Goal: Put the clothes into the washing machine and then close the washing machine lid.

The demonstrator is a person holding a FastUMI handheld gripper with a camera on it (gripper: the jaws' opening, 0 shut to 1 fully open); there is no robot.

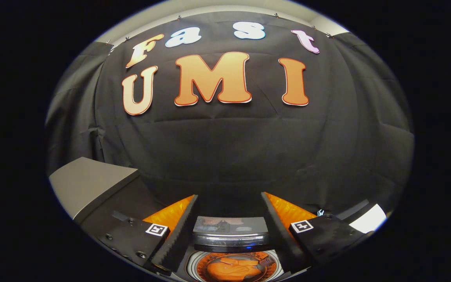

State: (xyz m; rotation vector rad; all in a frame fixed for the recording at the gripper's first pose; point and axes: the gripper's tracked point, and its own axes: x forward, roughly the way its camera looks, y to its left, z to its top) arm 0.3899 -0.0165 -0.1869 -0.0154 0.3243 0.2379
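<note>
Clothes (231, 270), orange: already down in washing machine (231, 235) drum, lid up. Claw (229, 219): mine, spread wide, empty, raised for lid closing.

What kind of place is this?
Probably a staged recording booth: a black cloth wall hangs behind a small washing machine with orange clothes in its drum, seen between the open hand-held gripper.

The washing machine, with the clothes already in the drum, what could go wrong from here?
1. The lid stands raised behind the drum; pushed off-centre by the open, empty tongs, it could slip past them or drop hard.
2. The orange clothes are bunched in the drum; any fold riding up to the rim could get pinched as the lid shuts.
</note>
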